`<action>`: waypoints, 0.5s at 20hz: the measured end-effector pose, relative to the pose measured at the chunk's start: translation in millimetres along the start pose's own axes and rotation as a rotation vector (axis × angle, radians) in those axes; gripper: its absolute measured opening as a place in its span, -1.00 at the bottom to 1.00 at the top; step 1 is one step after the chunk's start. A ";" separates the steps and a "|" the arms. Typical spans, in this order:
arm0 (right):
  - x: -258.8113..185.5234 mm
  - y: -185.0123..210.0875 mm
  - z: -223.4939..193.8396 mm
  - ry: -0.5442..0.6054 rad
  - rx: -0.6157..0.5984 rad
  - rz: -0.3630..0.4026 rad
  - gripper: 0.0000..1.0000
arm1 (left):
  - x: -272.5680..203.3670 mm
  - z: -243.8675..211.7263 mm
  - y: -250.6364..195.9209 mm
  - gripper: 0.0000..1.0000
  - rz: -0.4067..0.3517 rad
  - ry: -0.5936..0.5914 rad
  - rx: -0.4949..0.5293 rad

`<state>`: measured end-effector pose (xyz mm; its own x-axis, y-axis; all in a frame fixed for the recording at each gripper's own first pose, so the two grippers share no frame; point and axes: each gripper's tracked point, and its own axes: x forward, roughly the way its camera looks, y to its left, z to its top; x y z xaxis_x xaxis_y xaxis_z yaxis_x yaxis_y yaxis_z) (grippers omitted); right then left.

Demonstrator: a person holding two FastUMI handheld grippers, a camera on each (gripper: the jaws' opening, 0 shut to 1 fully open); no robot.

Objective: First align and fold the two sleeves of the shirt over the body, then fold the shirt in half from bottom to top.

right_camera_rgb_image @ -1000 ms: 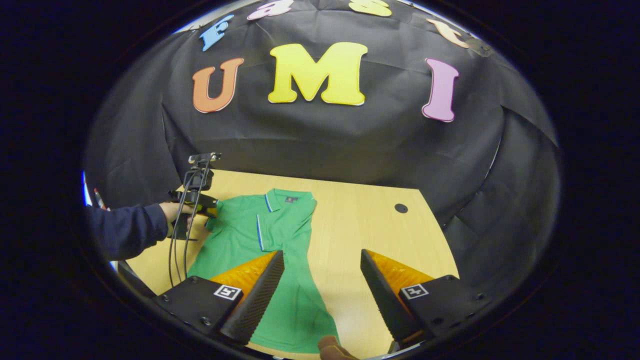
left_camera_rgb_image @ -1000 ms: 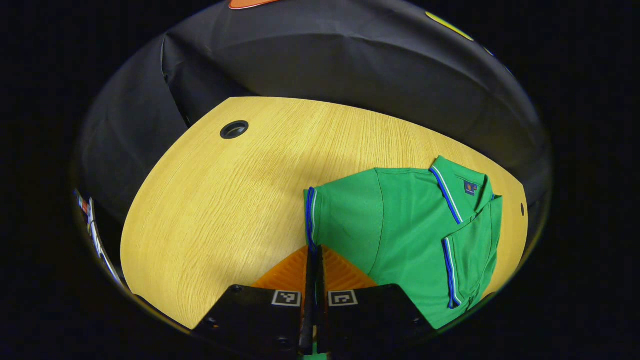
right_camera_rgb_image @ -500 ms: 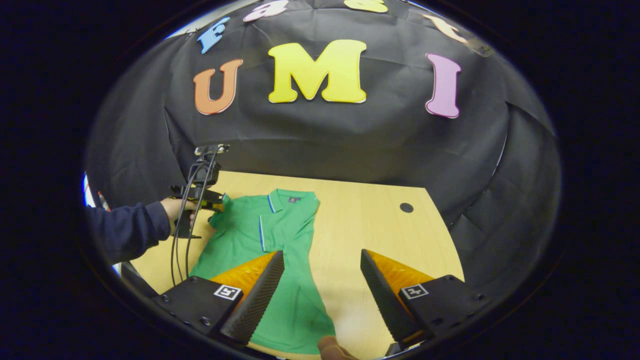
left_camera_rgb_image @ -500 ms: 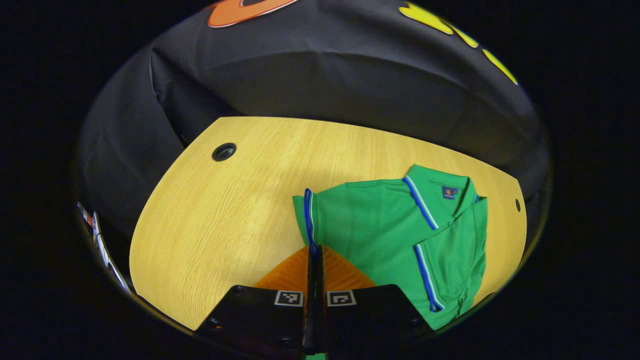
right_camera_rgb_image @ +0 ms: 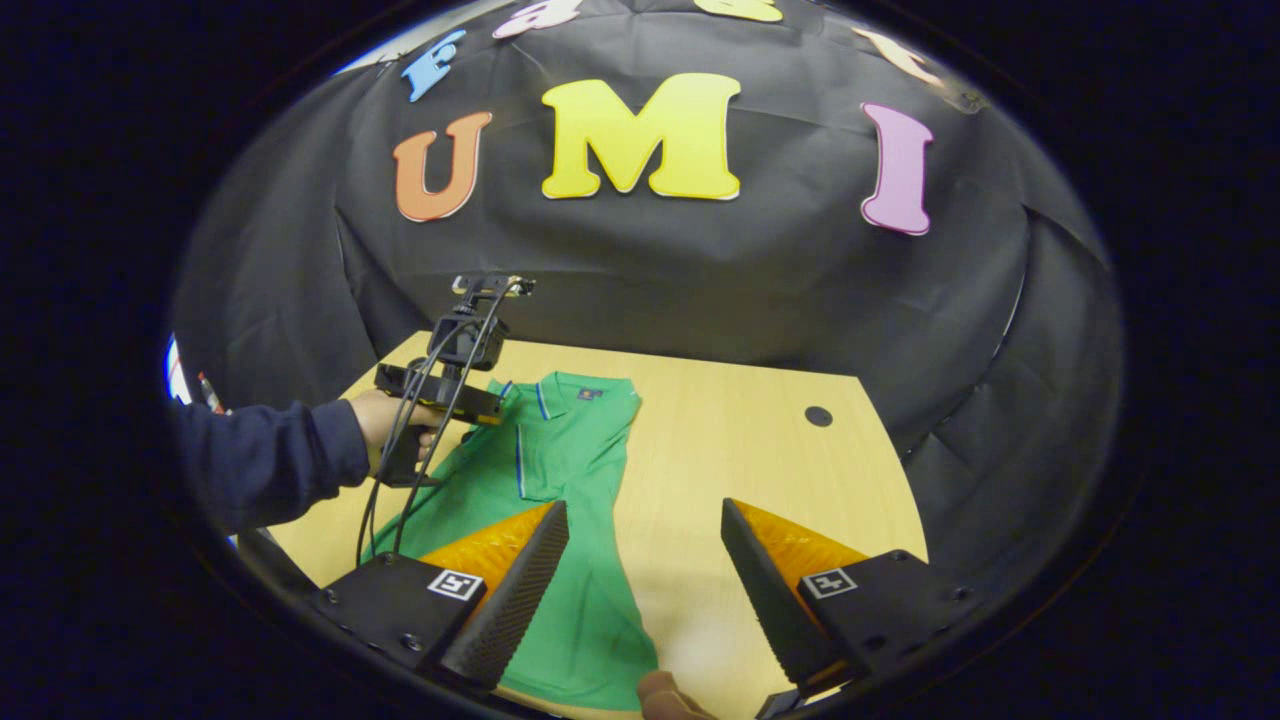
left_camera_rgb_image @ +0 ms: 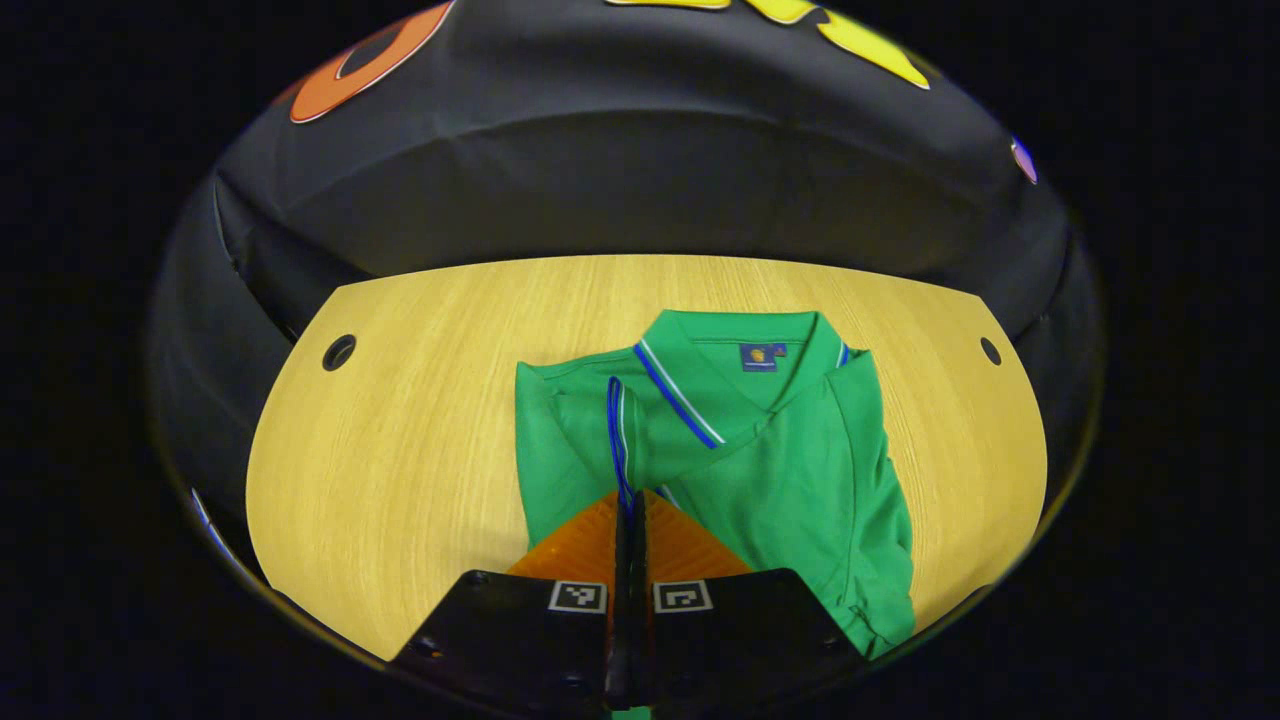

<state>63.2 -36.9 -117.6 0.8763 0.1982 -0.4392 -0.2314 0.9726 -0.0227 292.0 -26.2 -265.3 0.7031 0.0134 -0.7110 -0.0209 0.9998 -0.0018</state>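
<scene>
Sleeve [left_camera_rgb_image: 618, 430] folding is the step in hand. In the left gripper view the left claw [left_camera_rgb_image: 629, 508] has its fingers pressed together on the striped cuff of that sleeve, which rises straight ahead of the tips. The shirt [left_camera_rgb_image: 760, 470] lies on the bench [left_camera_rgb_image: 420, 400] beyond and to the right of the claw, collar [left_camera_rgb_image: 745, 345] at the far end and body running back toward the claw; the other sleeve looks already laid across the chest. To do this well, I would carry the cuff across until its edge meets the folded sleeve, keep it low so the cloth does not drag the shoulder, then lay it flat before letting go. Pulling too far would likely bunch the collar. In the right gripper view the right claw [right_camera_rgb_image: 640, 565] has its fingers wide apart and holds nothing, hovering over the near end of the shirt [right_camera_rgb_image: 560, 560], whose hem lies between and under the fingers. From here the shirt's long axis runs away and a little left, collar [right_camera_rgb_image: 580, 390] pointing to the far wall. Farther off on the left, a hand [right_camera_rgb_image: 395, 425] in a dark sleeve holds the left claw [right_camera_rgb_image: 490, 410] at the shirt's shoulder, just beside the collar. The right claw looks well placed to steady the hem, should the body shift.
</scene>
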 end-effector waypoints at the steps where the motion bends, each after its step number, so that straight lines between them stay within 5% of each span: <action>1: 0.4 -3.5 -2.1 0.005 0.003 -0.006 0.96 | 2.5 3.5 -7.3 -0.94 -0.004 0.004 0.009; 6: 4.6 -13.8 -12.9 0.030 0.019 -0.021 1.00 | 13.9 25.2 -36.8 -0.94 -0.045 0.039 0.007; 9: 6.4 -16.9 -16.4 0.041 0.022 -0.023 0.96 | 8.1 -24.1 -47.7 -0.65 -0.097 0.057 -0.025; 10: 6.6 -17.0 -17.1 0.041 0.023 -0.025 0.96 | 16.1 13.2 -47.1 -0.51 -0.123 0.054 -0.045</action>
<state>65.7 -54.2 -135.5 0.8634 0.1694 -0.4753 -0.1997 0.9798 -0.0135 313.7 -72.9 -267.4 0.6628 -0.1115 -0.7405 0.0303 0.9920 -0.1223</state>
